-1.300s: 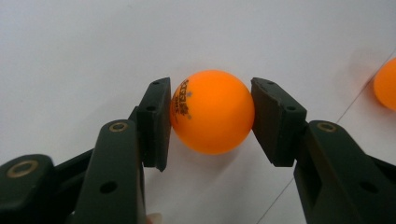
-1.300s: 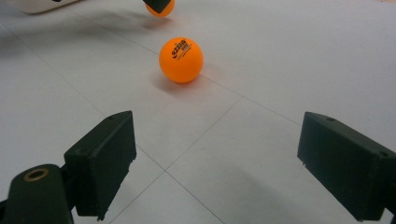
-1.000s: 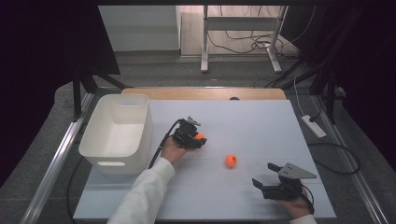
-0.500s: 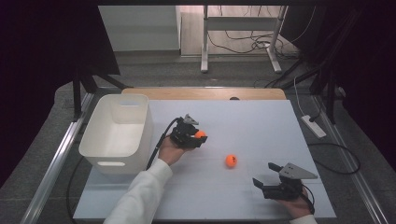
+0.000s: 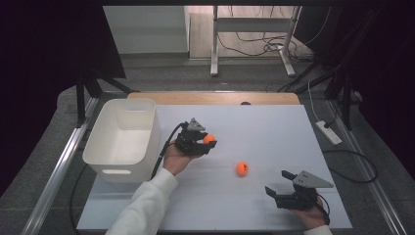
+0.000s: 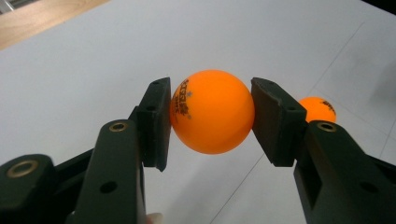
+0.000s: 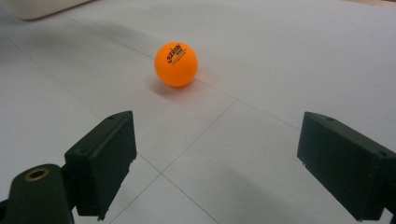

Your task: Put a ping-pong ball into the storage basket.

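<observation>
Left tool (image 5: 209, 142) has lifted its clamped orange ball (image 6: 212, 112) off the table (image 5: 274, 127).

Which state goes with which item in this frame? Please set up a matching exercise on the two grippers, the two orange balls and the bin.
Things:
1. left gripper
2. right gripper
3. loose orange ball
4. white bin

States:
A. lies alone on the white table top, between the two grippers
B. jaws wide apart, nothing between them
C. stands at the left side of the table
D. shut on the held orange ball, its pads against both sides

Pairs: 1-D, 2-B, 3-A, 4-C
</observation>
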The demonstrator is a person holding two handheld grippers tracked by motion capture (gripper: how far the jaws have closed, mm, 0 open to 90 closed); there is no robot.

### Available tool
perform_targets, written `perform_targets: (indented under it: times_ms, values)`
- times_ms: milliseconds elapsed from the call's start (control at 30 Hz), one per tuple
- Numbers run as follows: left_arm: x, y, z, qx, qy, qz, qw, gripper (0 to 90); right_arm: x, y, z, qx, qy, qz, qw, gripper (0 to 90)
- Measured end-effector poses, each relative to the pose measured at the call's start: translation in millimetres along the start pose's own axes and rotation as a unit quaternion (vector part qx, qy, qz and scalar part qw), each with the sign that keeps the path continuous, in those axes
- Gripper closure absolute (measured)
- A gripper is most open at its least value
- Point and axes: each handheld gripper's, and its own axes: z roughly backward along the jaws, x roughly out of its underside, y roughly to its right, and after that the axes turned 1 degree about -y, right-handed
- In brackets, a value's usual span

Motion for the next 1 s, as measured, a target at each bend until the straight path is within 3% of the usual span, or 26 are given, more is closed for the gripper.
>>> perform_targets:
  times_ms: [733,1000]
  values:
    - [4.9,10.2,24.3,-0.009,0.036,-0.017,0.9992,51.0,0.5,2.7,1.8,0.009,0.002,0.000,1.0000,11.6]
    - [5.3,17.1,34.2,-0.018,0.052,-0.033,0.9980,51.0,0.8,2.6,0.6,0.009,-0.001,0.003,1.0000,11.7]
